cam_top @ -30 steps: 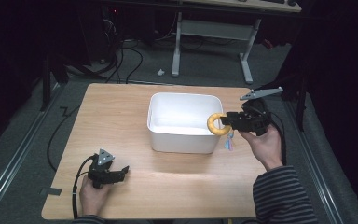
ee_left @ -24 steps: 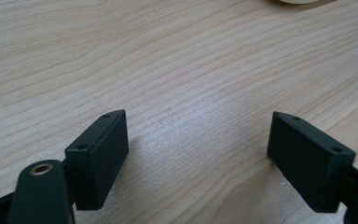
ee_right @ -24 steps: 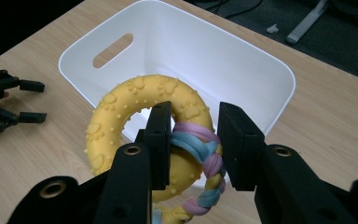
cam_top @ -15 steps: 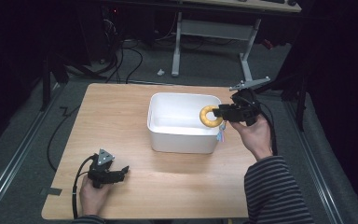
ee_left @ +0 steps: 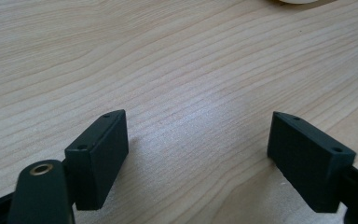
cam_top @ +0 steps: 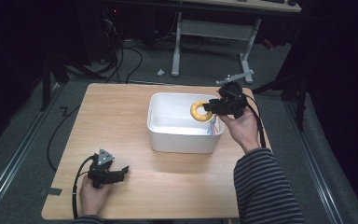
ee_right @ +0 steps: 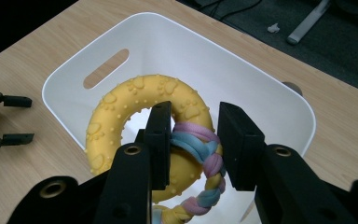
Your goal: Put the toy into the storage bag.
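Right gripper (ee_right: 193, 140), as I see it through its own camera, is clamped on the pink-and-blue braided rope (ee_right: 205, 154) threaded through a yellow ring toy (ee_right: 121, 121), holding the ring over the near right corner of the white tub (cam_top: 168, 135). Left gripper (cam_top: 116, 175) rests low over the bare worktop (cam_top: 121, 116) well in front and to the left of the tub, its jaws standing wide apart with nothing between them.

Bright overhead-lit table (cam_top: 121, 121), dark surroundings, sharp focus.
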`<state>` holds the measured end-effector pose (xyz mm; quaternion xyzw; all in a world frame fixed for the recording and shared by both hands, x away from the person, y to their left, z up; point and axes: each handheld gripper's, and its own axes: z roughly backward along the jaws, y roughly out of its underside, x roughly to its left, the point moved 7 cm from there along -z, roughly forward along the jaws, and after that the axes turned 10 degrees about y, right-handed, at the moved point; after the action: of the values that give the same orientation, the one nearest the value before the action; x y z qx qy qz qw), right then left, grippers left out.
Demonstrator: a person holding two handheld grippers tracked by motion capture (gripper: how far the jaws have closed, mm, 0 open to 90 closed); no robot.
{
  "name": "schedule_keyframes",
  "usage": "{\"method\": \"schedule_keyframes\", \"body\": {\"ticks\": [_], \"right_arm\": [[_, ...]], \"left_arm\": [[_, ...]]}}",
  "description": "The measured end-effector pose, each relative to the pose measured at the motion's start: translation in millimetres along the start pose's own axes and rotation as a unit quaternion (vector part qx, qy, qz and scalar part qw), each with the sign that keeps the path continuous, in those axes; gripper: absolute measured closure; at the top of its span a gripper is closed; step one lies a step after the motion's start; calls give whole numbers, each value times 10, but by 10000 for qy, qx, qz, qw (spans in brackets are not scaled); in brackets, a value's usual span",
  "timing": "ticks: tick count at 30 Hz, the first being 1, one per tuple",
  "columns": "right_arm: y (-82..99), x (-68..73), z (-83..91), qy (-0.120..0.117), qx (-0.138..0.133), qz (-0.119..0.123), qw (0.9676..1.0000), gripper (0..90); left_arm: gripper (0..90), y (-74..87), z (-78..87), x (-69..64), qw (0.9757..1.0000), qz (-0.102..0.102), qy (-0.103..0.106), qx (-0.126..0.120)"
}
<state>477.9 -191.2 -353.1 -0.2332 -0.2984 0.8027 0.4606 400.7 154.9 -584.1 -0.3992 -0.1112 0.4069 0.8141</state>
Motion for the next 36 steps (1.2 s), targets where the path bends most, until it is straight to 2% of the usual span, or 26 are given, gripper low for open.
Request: {"method": "schedule_keyframes", "body": {"ticks": [15,24,36], "right_arm": [[-26,47,-277,42,130,40,9999,663],[22,81,-413,-75,249,-48,9996,663],[90,158,-530,-131,366,86,9992,662]], "left_arm": [[208,0,1,1,10000,6,8,-5],[208,0,0,0,10000,3,2,-5],[208,0,1,1,10000,9,13,-7]]}}
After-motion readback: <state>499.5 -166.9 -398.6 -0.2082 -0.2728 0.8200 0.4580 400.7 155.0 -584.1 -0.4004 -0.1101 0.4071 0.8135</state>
